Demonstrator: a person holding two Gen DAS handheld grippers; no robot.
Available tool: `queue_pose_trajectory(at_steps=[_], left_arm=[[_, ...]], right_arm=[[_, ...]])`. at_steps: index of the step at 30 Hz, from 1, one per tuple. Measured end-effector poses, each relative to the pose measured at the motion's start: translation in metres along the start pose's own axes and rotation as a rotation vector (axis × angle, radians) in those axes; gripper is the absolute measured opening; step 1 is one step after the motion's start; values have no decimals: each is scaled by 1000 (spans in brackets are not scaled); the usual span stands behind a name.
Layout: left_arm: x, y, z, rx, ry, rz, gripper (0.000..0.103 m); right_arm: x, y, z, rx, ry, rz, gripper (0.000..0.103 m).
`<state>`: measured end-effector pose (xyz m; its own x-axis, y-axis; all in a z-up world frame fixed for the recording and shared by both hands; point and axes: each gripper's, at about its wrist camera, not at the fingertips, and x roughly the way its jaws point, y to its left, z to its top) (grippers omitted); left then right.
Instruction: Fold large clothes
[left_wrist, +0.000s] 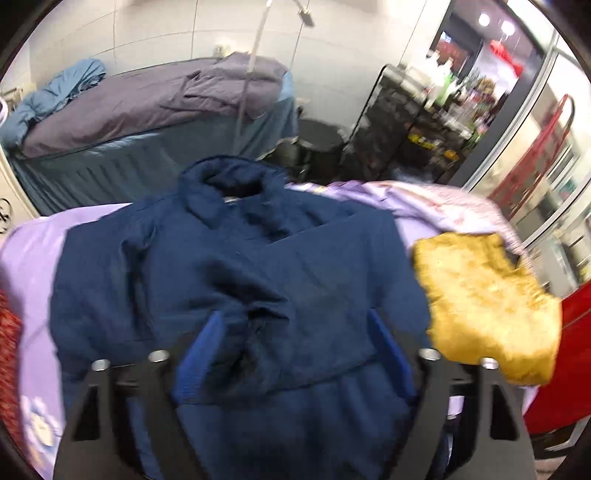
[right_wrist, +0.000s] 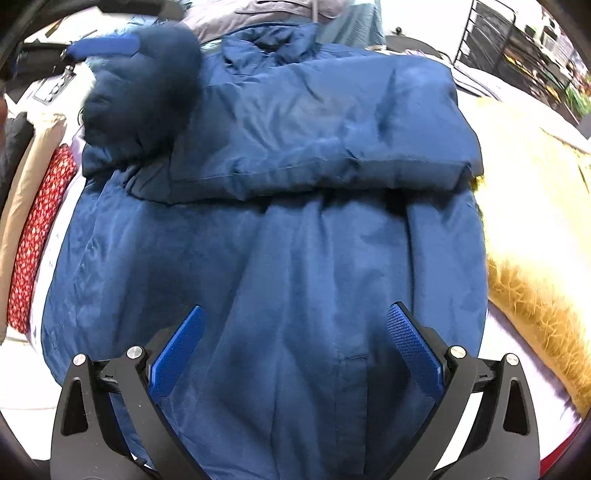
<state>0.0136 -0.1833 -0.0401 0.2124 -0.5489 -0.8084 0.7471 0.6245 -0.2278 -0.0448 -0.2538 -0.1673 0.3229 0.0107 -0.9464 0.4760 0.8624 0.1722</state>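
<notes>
Claw jaws of the left claw (left_wrist: 295, 332) stand wide apart over the navy padded jacket (left_wrist: 236, 258), with a puckered fold of fabric lying between the blue pads, which do not press on it. The right claw (right_wrist: 295, 325) is likewise spread open and empty, hovering above the jacket's lower front panel, nothing pinched. The jacket lies collar away from the cameras on a lilac bedspread (left_wrist: 29, 266), one sleeve (right_wrist: 317, 147) already folded across the chest, the other sleeve (right_wrist: 144, 88) bunched at the far left in the right wrist view, close by a blue finger of the other claw. A mustard fleece garment (left_wrist: 487, 306) lies just beside the jacket's right edge, and a red patterned cloth (right_wrist: 40, 236) sits at its left. The jacket looks soft, puffy and fairly light, with a smooth shell likely to slip; a firm pinch through a hem, cuff or seam edge should hold better than a grab at the slack middle.
</notes>
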Motion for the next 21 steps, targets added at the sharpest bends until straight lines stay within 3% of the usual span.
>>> queue_pose_trajectory(at_steps=[3, 7, 15, 21], left_arm=[[-1, -17, -11, 57, 4, -18, 85], [-2, -12, -27, 91, 18, 39, 85], [-7, 62, -90, -16, 115, 283, 85], [-15, 113, -135, -214, 178, 314, 85]], right_arm=[[0, -8, 0, 34, -2, 5, 97], [1, -12, 3, 55, -4, 15, 97], [-4, -6, 33, 42, -58, 38, 97], [-12, 21, 76, -12, -129, 85, 97]])
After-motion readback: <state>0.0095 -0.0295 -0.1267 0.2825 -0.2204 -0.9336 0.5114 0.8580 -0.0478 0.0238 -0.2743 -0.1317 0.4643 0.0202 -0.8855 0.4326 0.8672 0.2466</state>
